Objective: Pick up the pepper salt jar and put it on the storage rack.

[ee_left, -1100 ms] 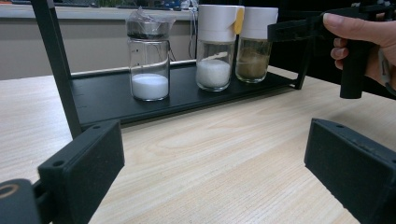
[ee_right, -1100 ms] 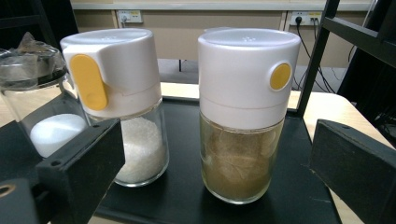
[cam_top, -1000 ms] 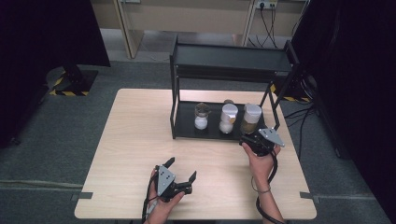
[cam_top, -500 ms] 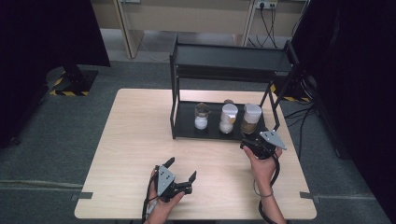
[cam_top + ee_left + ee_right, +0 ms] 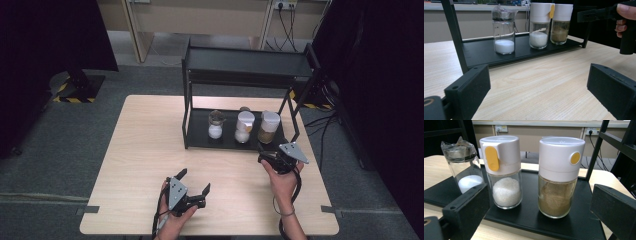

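Three jars stand on the lower tray (image 5: pixel 200 136) of a black two-level rack (image 5: pixel 245 65). A clear jar (image 5: pixel 215 125) with a wrapped top holds white powder. A white-lidded jar (image 5: pixel 244 126) holds white grains, and another white-lidded jar (image 5: pixel 268 127) holds brown powder. My right gripper (image 5: pixel 266 158) is open just in front of the tray's right end. In the right gripper view the brown jar (image 5: pixel 559 177) and the white-grain jar (image 5: pixel 502 172) stand close ahead of its spread jaws. My left gripper (image 5: pixel 195 180) is open and empty over the table's near edge.
The rack's black posts (image 5: pixel 455 35) rise at the tray's corners, and its upper shelf overhangs the jars. In the left gripper view the right hand and gripper (image 5: pixel 604 13) are at the upper right. The light wood table (image 5: pixel 145 145) lies bare to the left of the rack.
My right gripper has shifted slightly to the right and back toward the person, still open. The left gripper and the jars have not moved.
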The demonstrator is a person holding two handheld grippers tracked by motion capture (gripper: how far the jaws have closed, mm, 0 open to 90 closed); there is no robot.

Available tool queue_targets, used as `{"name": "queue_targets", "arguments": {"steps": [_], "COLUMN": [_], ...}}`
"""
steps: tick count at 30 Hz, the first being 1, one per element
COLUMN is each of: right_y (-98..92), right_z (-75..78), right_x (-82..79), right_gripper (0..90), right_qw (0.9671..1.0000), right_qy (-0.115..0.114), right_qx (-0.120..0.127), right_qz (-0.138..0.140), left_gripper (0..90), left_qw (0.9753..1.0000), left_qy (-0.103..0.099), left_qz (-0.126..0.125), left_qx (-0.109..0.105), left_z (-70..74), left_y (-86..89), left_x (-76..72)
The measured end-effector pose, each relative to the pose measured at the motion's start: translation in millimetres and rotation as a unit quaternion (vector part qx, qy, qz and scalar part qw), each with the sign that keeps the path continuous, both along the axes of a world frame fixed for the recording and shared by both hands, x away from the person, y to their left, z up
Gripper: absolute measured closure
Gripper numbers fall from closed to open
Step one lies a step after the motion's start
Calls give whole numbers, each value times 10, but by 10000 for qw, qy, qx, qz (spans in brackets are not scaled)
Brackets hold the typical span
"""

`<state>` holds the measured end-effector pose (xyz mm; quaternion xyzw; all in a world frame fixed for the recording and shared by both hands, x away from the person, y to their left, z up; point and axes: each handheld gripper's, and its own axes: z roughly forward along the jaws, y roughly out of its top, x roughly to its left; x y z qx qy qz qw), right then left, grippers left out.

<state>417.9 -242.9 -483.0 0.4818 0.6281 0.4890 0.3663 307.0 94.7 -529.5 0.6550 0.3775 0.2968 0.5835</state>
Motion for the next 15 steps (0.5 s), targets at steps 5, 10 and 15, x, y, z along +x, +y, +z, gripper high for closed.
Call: {"name": "queue_targets", "arguments": {"steps": [5,10,15], "right_y": [-8,-11,-25], "right_z": [0,3,-4], "right_x": [-15,-36,-61], "right_gripper": [30,30,30], "right_qw": [10000,10000,10000], "right_qy": [-4,6,18], "right_qx": [-3,-13,-34], "right_qz": [-1,15,32], "left_gripper": [42,42,42], "left_qw": [10000,10000,10000], "left_qy": [5,6,2], "left_qz": [4,2,3], "left_qx": [-8,-8,-13], "left_z": [0,0,-1], "left_y": [1,1,1], "left_x": [1,1,1]}}
